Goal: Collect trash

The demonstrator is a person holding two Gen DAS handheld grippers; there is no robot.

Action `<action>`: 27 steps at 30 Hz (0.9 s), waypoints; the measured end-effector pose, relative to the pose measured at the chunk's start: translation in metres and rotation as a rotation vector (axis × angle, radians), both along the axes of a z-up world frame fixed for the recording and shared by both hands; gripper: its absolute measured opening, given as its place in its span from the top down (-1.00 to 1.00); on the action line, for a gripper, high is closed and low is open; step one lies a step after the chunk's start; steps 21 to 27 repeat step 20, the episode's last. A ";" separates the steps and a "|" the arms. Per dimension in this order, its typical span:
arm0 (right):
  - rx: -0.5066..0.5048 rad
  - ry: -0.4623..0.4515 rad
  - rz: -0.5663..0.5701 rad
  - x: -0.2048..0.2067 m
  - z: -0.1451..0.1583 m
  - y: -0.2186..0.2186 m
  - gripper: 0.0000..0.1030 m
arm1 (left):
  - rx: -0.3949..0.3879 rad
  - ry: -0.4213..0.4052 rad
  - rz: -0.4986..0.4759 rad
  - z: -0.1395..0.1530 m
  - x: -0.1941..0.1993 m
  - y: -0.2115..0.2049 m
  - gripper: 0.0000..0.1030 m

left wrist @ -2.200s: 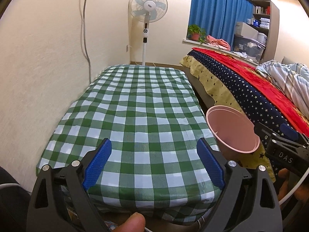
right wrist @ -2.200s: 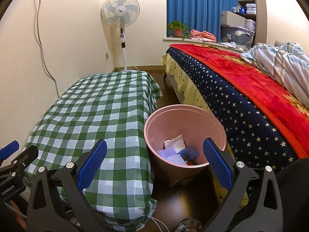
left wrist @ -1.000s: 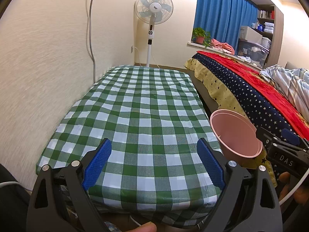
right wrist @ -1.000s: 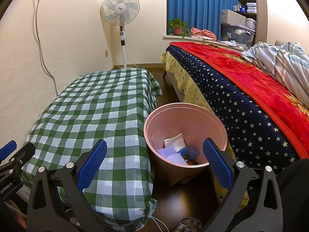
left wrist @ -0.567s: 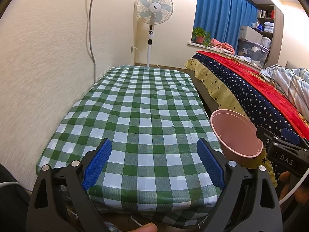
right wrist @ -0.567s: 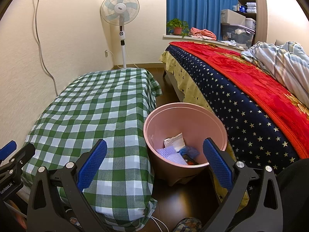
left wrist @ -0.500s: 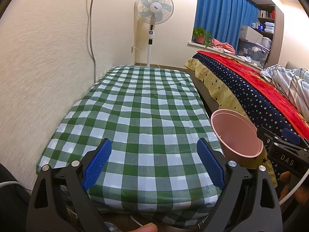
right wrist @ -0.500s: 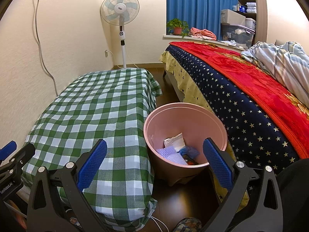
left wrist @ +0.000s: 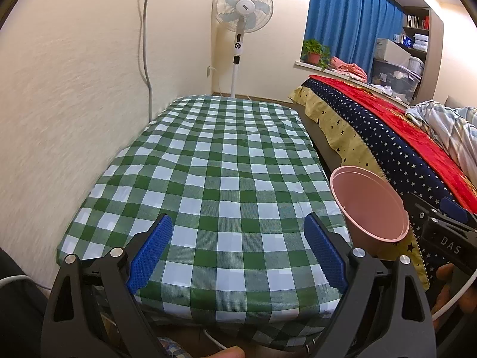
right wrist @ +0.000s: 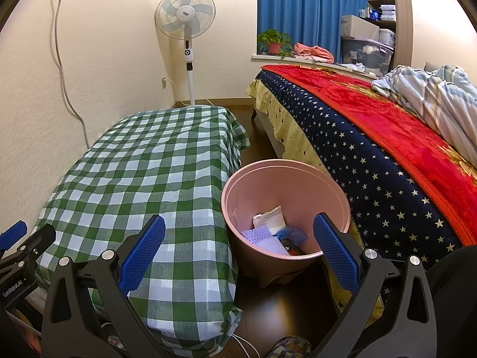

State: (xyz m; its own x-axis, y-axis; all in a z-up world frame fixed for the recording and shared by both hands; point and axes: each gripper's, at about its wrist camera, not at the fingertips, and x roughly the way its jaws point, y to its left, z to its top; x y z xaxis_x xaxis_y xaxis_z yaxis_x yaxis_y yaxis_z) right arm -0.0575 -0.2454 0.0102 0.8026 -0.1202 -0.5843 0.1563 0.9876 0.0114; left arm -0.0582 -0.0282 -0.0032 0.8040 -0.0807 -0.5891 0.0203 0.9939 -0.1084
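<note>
A pink trash bin (right wrist: 286,179) stands on the dark floor between the checked table and the bed. It holds several pieces of trash (right wrist: 274,232): white, purple, blue and dark scraps. The bin also shows in the left wrist view (left wrist: 369,205), at the right. My left gripper (left wrist: 238,253) is open and empty above the near end of the table. My right gripper (right wrist: 238,253) is open and empty, held just in front of the bin. No loose trash shows on the tablecloth.
A low table with a green-and-white checked cloth (left wrist: 220,173) runs along the left wall. A bed with a starred navy and red cover (right wrist: 387,137) is at the right. A standing fan (right wrist: 186,24) is at the far wall. A cable (right wrist: 241,343) lies on the floor.
The left gripper has drawn back and shifted slightly left, so more of the table shows. The right gripper has barely moved. Both stay open.
</note>
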 end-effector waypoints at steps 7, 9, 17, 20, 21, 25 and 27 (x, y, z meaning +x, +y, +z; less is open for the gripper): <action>-0.006 0.000 0.003 0.000 0.000 0.001 -0.90 | 0.006 0.000 0.000 -0.001 -0.001 -0.001 -0.69; -0.006 -0.001 0.002 0.000 0.000 0.001 -0.90 | 0.011 0.002 -0.001 -0.001 0.000 -0.002 -0.69; -0.015 0.001 0.010 0.000 -0.001 0.006 -0.90 | 0.017 0.008 0.011 -0.003 0.000 0.001 -0.69; -0.018 0.002 0.011 0.000 -0.001 0.008 -0.90 | 0.015 0.009 0.014 -0.003 0.001 0.002 -0.69; -0.018 0.002 0.011 0.000 -0.001 0.008 -0.90 | 0.015 0.009 0.014 -0.003 0.001 0.002 -0.69; -0.018 0.002 0.011 0.000 -0.001 0.008 -0.90 | 0.015 0.009 0.014 -0.003 0.001 0.002 -0.69; -0.018 0.002 0.011 0.000 -0.001 0.008 -0.90 | 0.015 0.009 0.014 -0.003 0.001 0.002 -0.69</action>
